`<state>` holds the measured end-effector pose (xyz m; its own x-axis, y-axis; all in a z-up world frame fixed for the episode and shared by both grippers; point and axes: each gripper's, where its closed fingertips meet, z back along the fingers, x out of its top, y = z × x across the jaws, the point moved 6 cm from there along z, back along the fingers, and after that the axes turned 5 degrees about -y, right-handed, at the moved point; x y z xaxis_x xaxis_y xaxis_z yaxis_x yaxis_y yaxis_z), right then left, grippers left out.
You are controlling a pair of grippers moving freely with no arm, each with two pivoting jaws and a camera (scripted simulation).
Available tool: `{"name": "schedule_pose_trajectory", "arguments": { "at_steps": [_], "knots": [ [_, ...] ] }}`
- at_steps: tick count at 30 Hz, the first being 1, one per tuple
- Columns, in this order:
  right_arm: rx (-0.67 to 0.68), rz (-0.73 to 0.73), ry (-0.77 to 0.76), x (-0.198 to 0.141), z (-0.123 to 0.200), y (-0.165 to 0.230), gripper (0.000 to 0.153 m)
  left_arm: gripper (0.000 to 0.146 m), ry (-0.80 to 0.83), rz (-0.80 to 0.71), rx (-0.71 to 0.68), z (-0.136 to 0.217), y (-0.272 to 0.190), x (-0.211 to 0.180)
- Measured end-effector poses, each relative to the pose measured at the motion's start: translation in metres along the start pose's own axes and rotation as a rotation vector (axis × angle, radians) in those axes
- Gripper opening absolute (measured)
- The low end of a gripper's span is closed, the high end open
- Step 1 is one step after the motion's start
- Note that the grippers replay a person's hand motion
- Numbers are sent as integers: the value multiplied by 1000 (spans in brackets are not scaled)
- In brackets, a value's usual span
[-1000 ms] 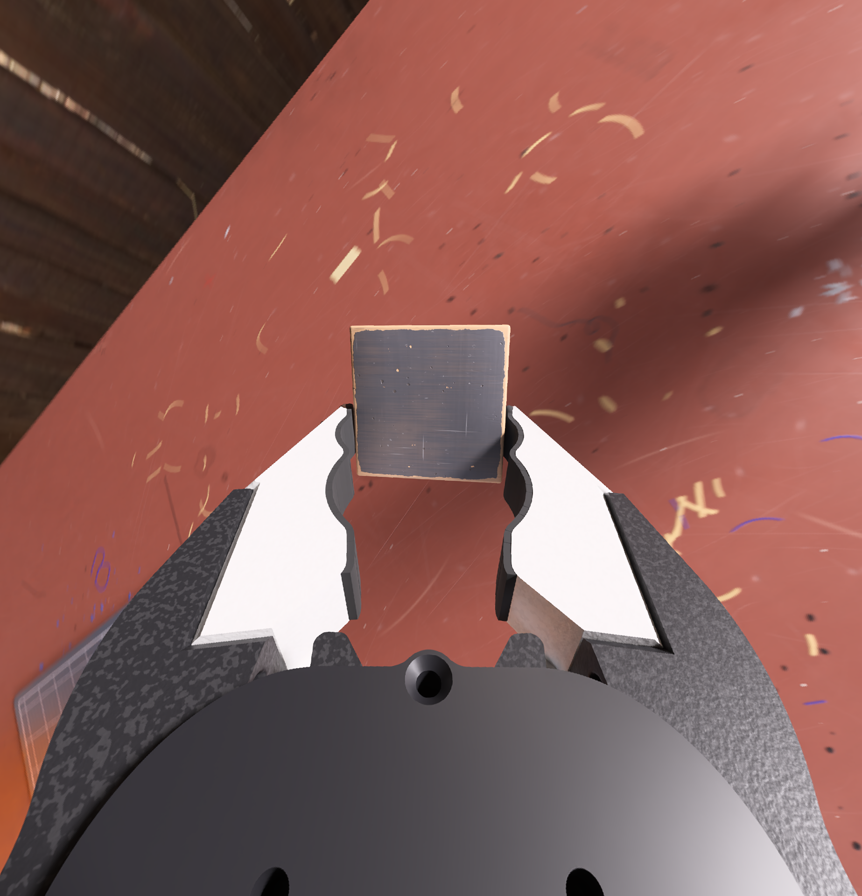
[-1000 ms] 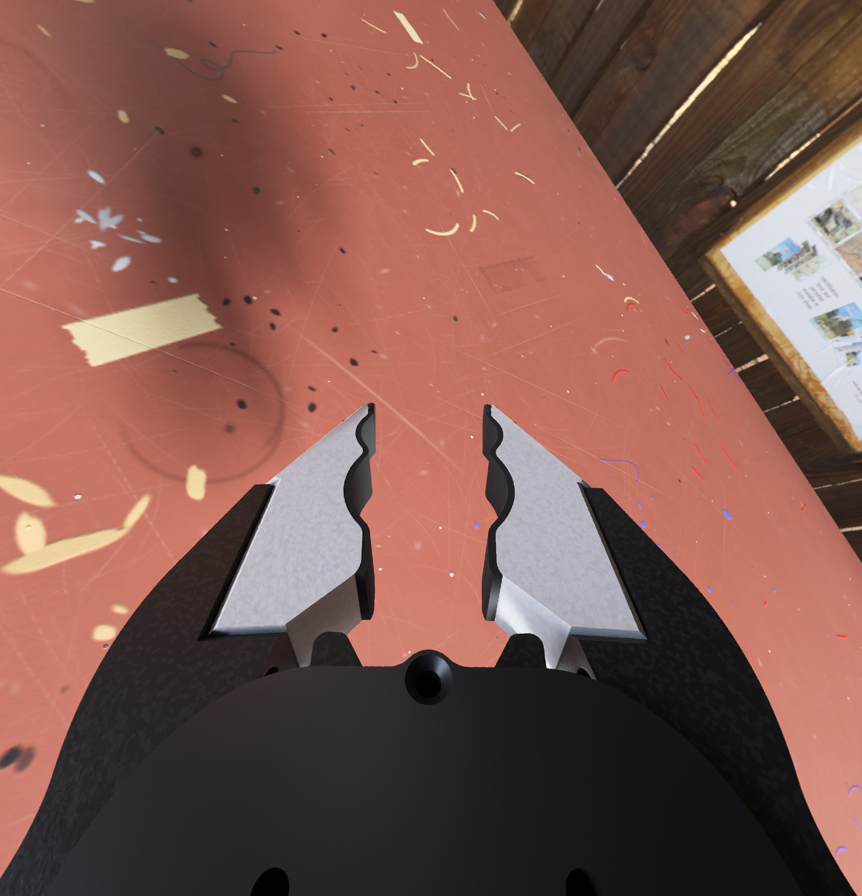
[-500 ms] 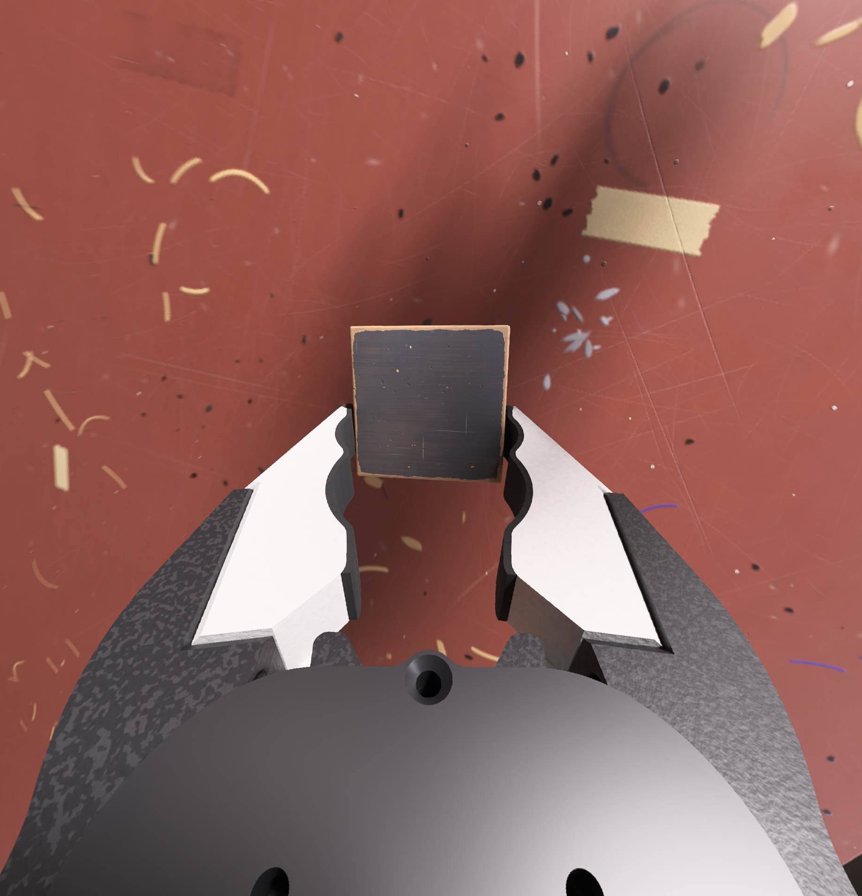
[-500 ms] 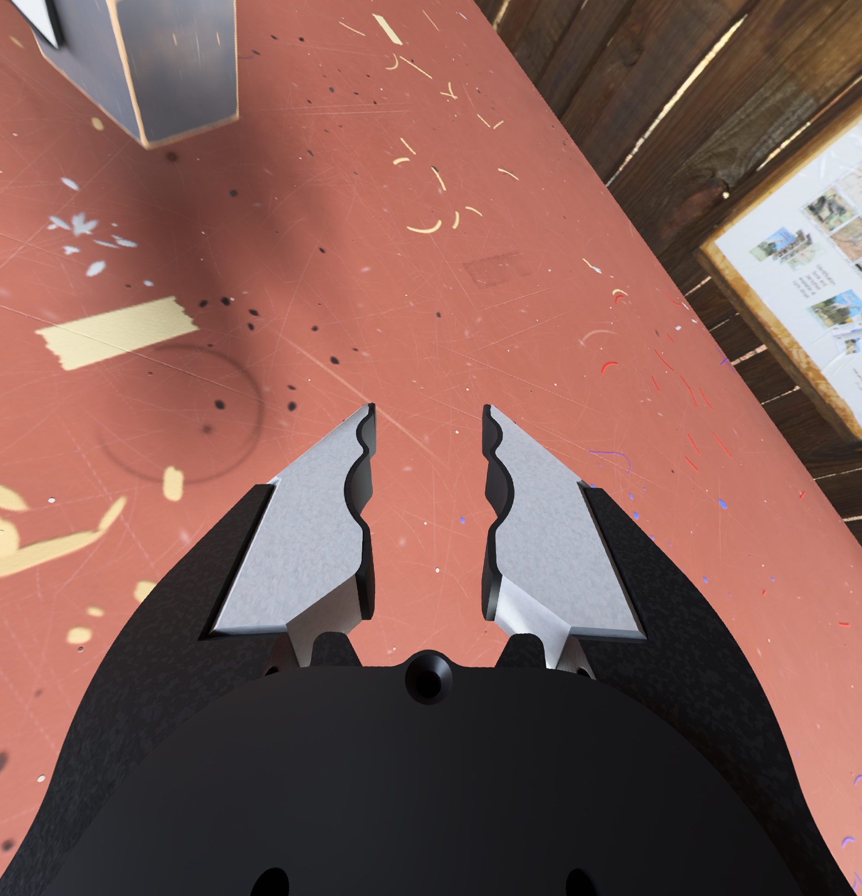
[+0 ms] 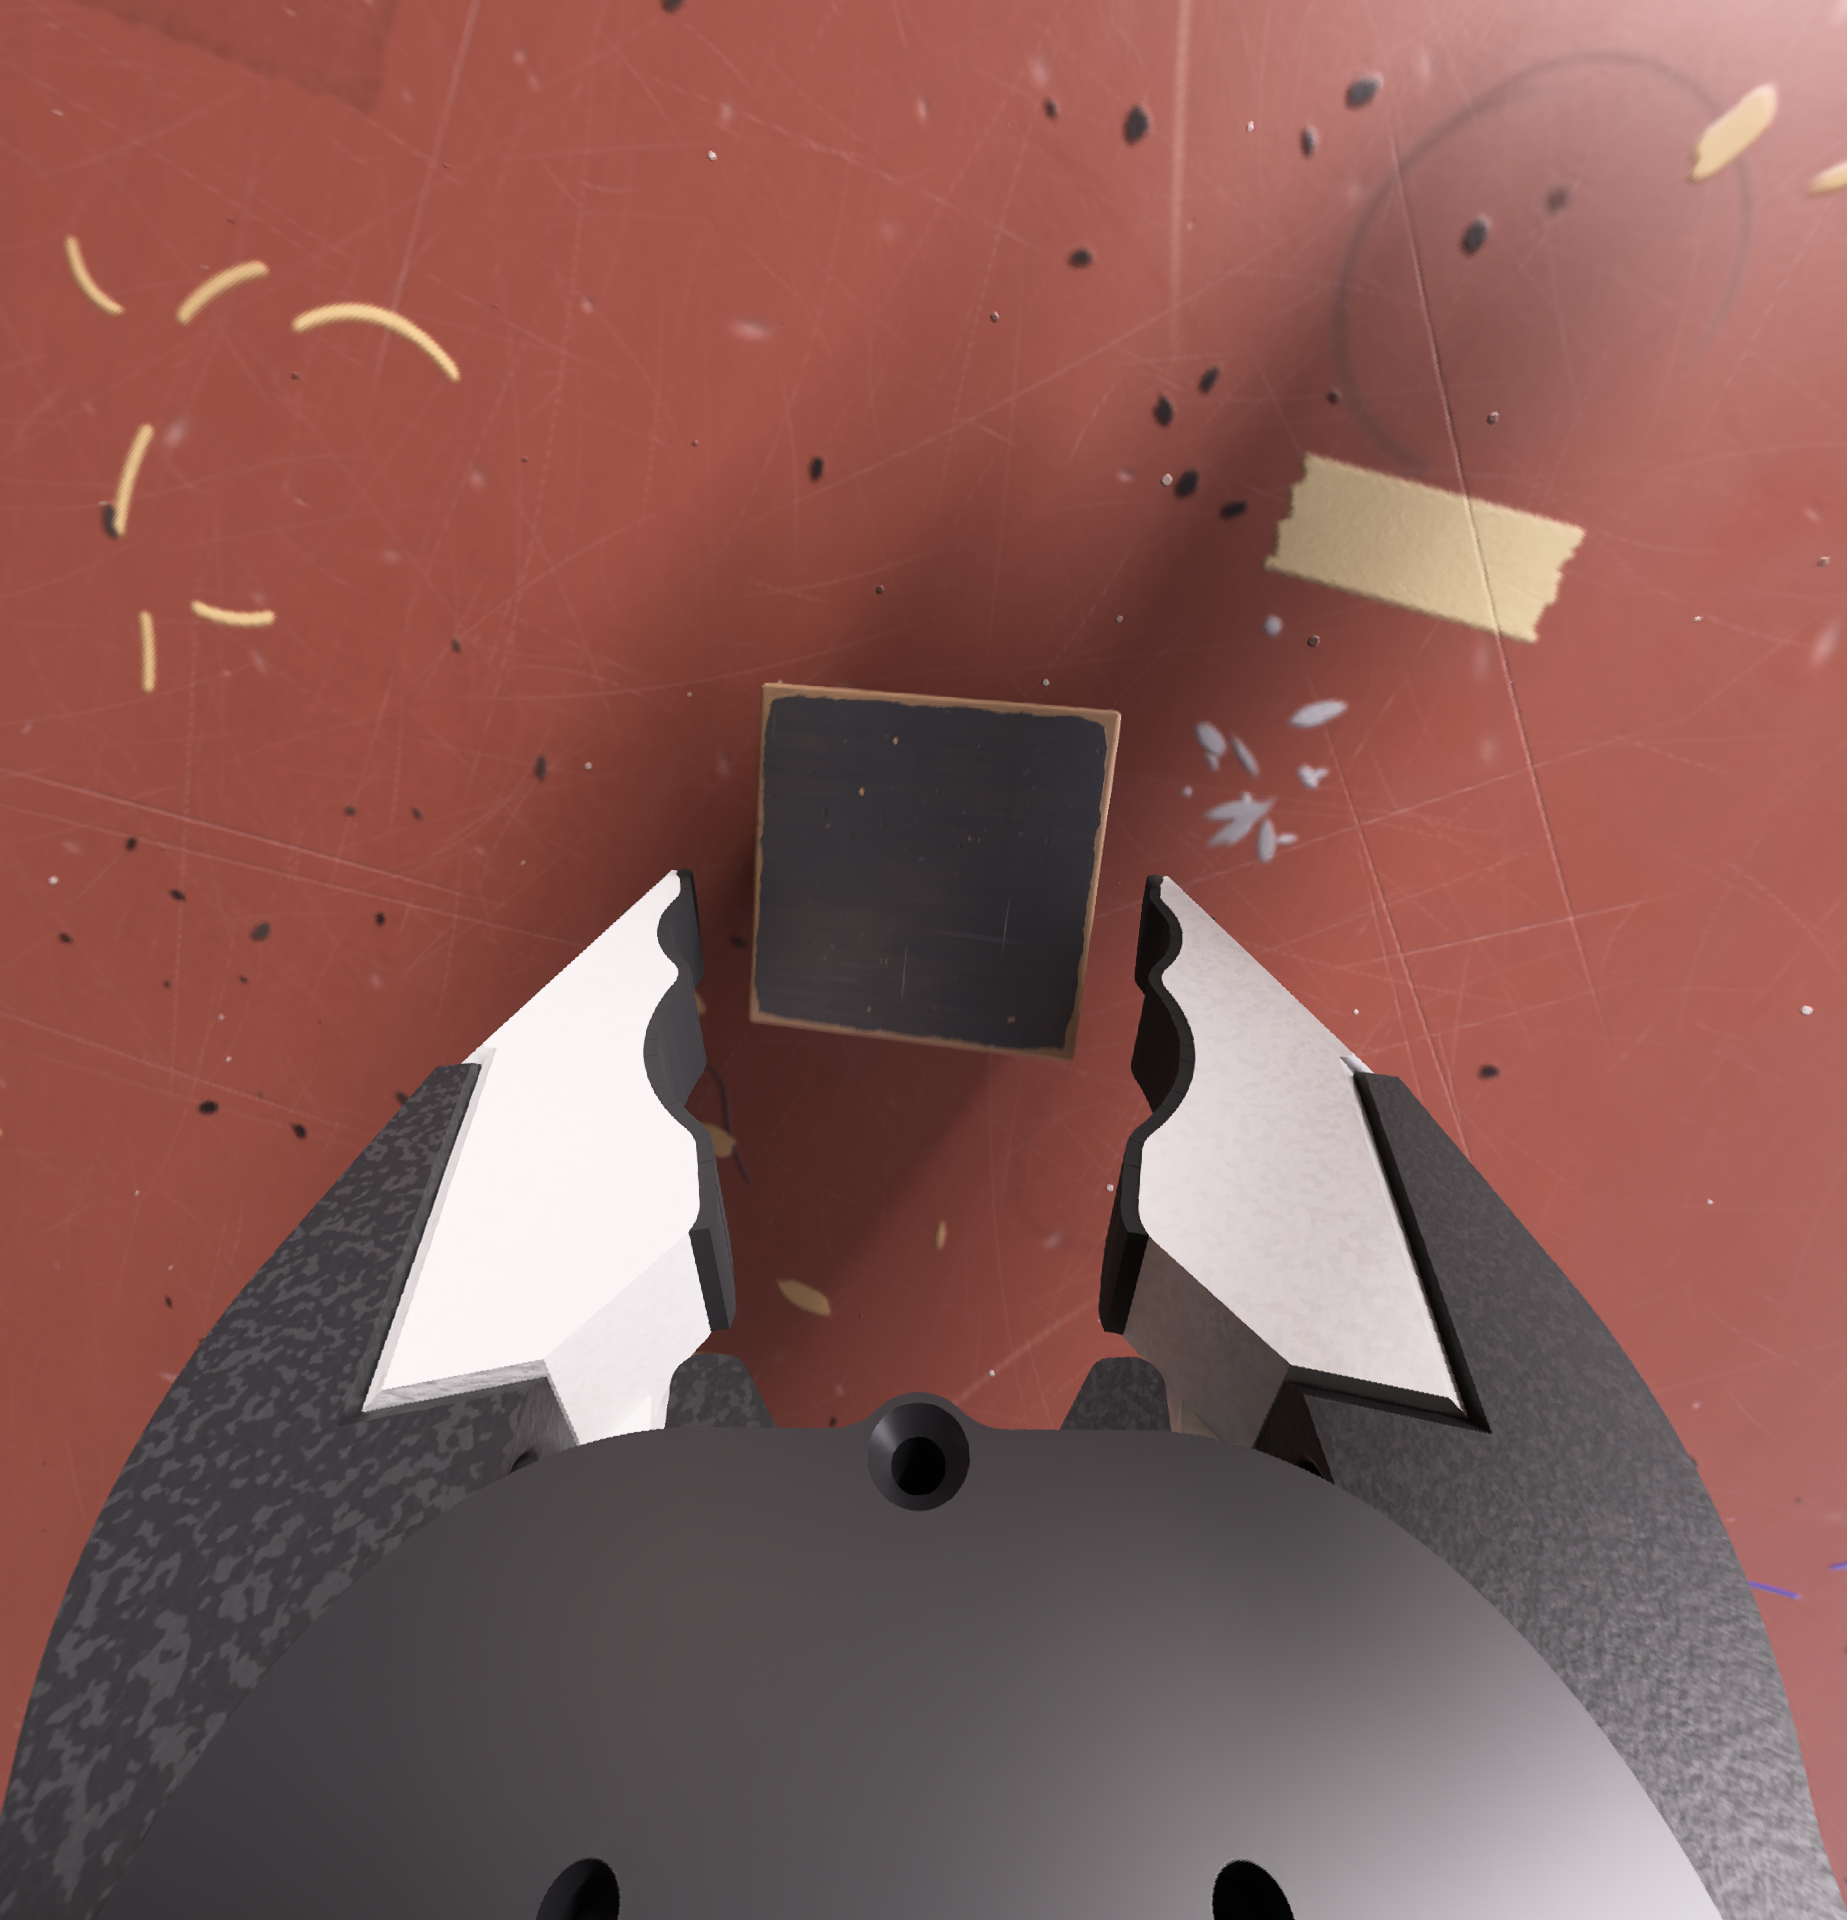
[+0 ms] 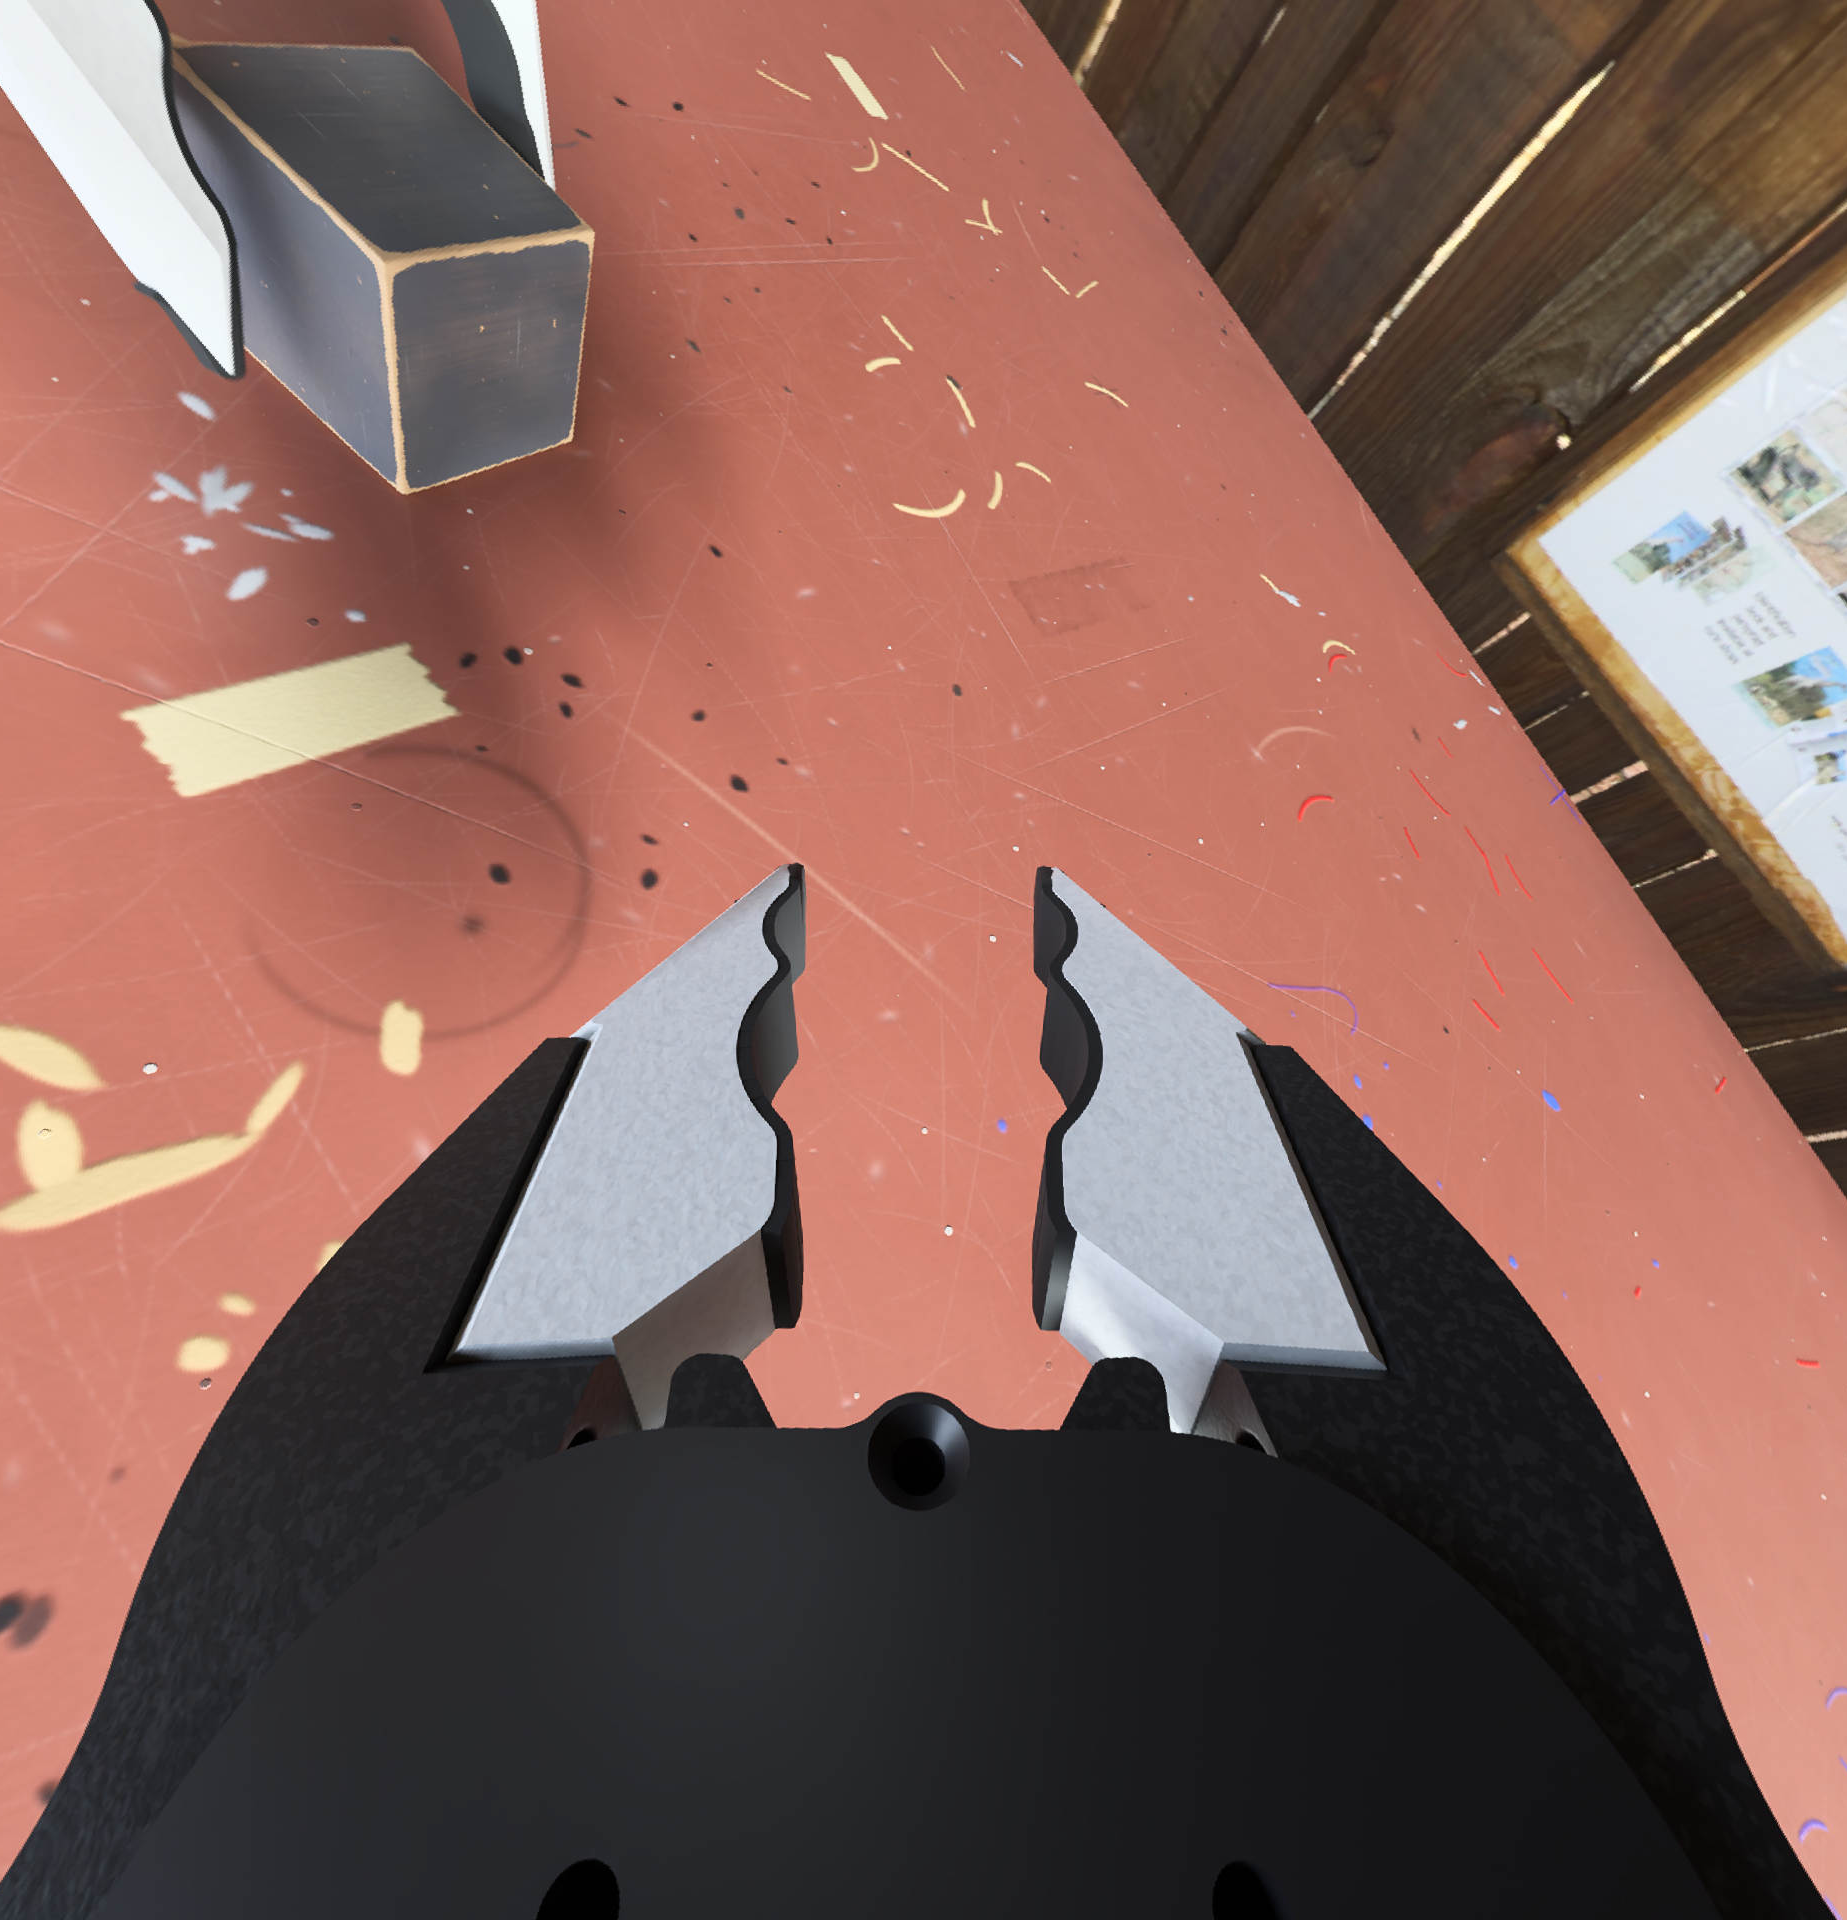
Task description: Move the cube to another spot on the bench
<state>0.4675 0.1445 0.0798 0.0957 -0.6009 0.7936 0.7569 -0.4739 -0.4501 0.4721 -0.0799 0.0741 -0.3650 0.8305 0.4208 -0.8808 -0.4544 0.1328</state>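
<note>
Left gripper: aimed almost straight down at the red bench, spread wide, pinching nothing, with bare bench showing on both sides between the white fingers and the cube. Right gripper: tilted forward over the bench near its edge, parted and empty, well apart from the cube. Beyond that edge, a dark plank wall with a framed board of small photographs and lines of print too fine to read from here. No brand or label on either gripper or on the cube. For the cube: black-painted faces, scuffed and flecked, with pale tan wood along worn edges; square from above, longer than wide from the right wrist view. Sits between the left gripper's fingertips, just beside grey flecks and near a strip of tan tape and a faint ring stain. Cannot tell whether resting on the bench or just above it.
</note>
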Motion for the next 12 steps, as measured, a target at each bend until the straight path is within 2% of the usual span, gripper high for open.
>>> {"name": "schedule_pose_trajectory", "arguments": {
  "at_steps": [8, 12],
  "knots": [
    [-3, -5, -2, 0, 1, -1, 44, 85, -81, 12, 83, 49, 9, -9],
    [0, 3, 1, 0, 0, 1, 44, 81, -60, 45, 95, 58, 13, -20]
  ]
}}
